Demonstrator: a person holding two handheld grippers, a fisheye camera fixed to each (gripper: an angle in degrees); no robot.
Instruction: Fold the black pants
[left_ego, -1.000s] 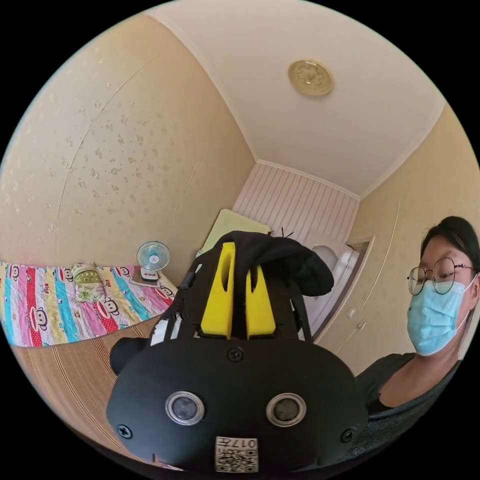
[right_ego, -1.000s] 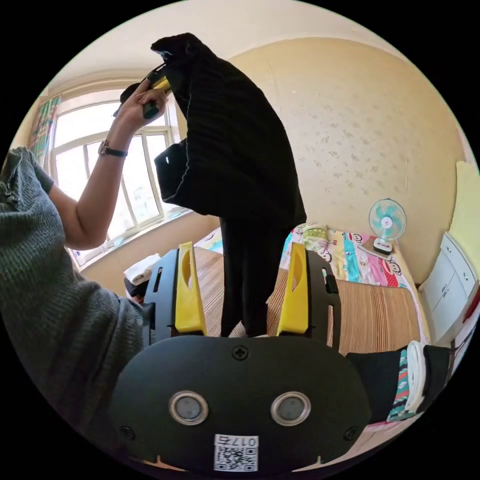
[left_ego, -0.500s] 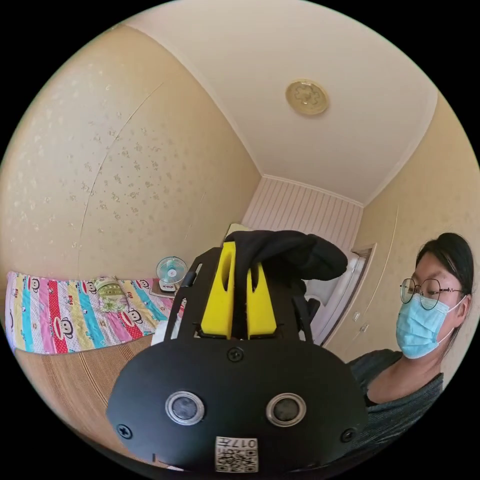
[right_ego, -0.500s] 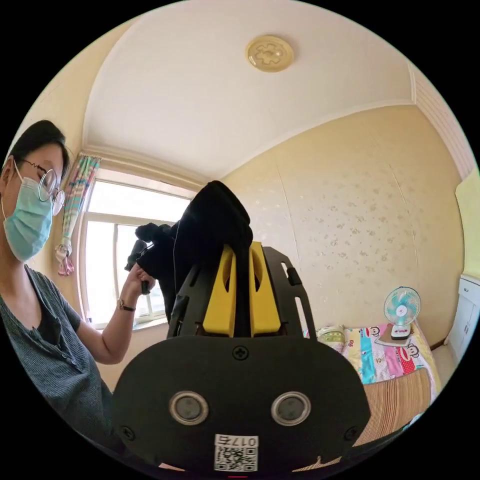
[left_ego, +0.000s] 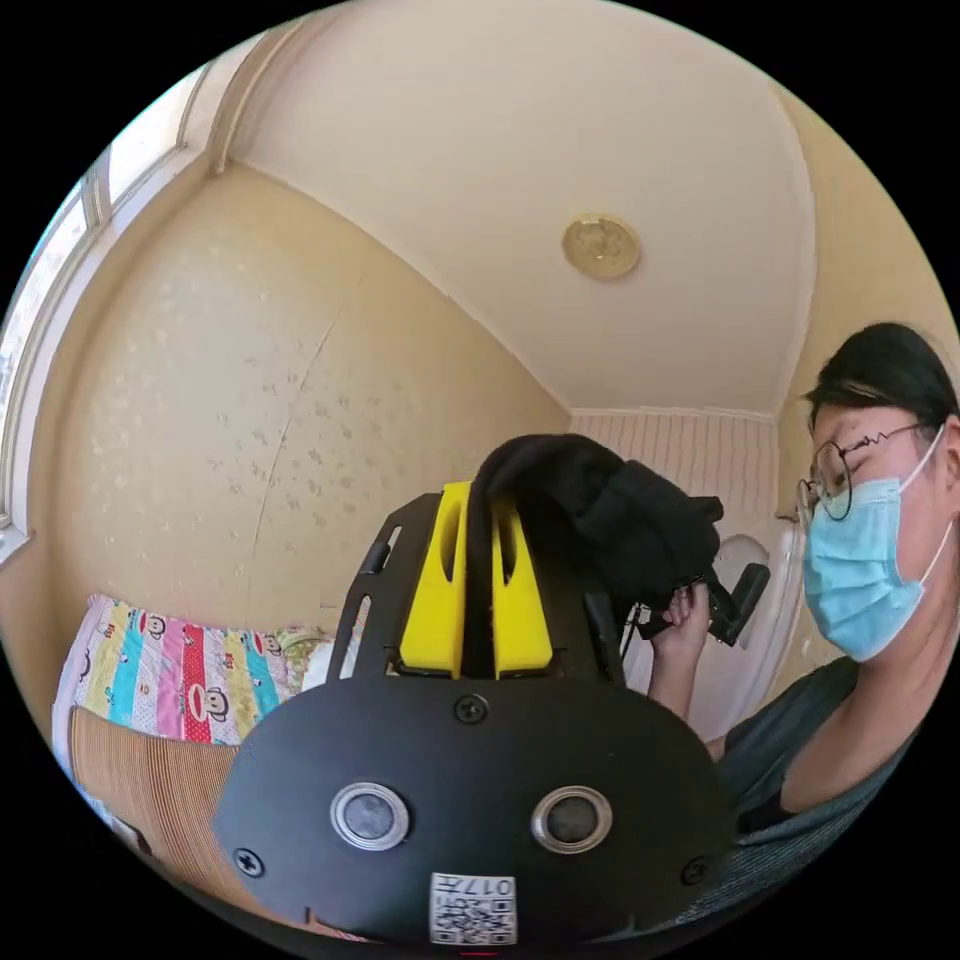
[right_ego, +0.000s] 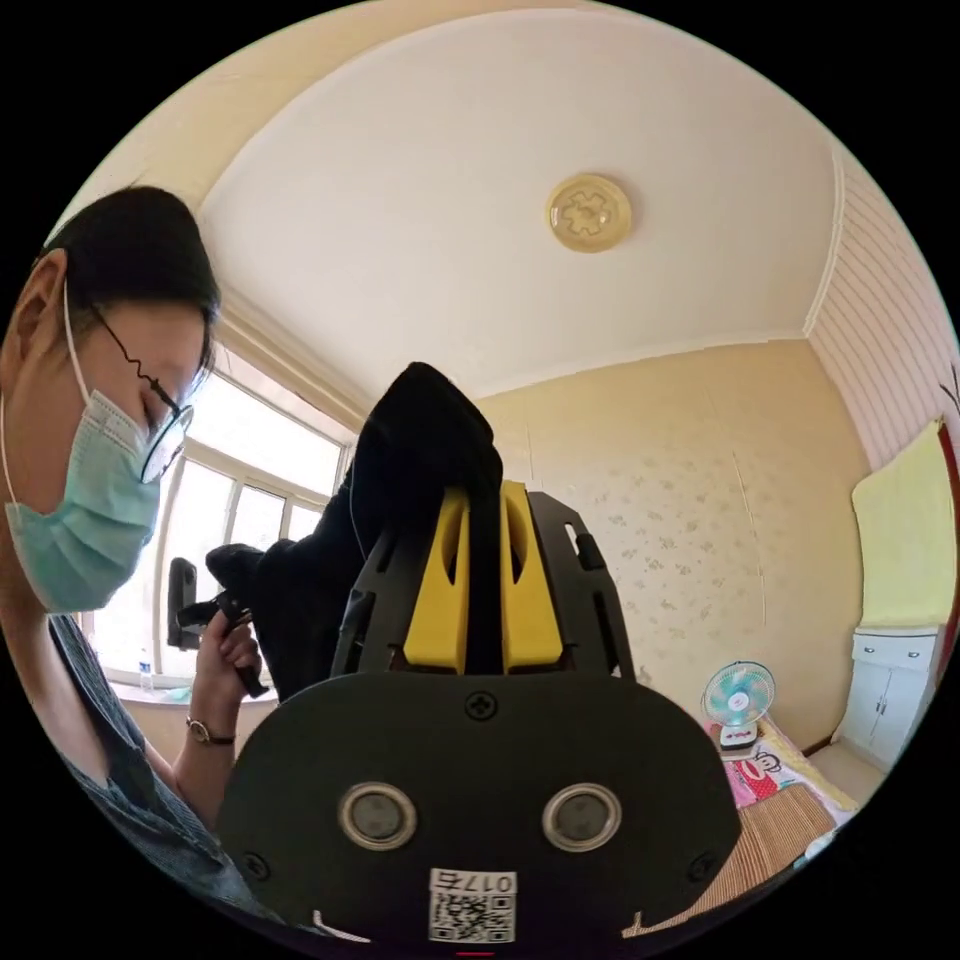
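Gripper work first: both of mine have come up together, so each camera now looks at the ceiling (right_ego: 400, 200) instead of the bed (left_ego: 170, 680), where a second ago my right one hung low and wide apart around the dangling cloth. My right gripper (right_ego: 485, 590) has since closed; its yellow jaws are pressed together on a fold of the black pants (right_ego: 425, 450), which bunch over the jaw tips and trail toward my other hand (right_ego: 225, 650). My left gripper (left_ego: 478, 585) is likewise clamped tight on the black pants (left_ego: 590, 510), the fabric humped over its tips. With two grips on the garment in the air, I judge I can now spread it and lay it flat on the bed for folding. A small fan (right_ego: 738, 700) stands by the far wall.
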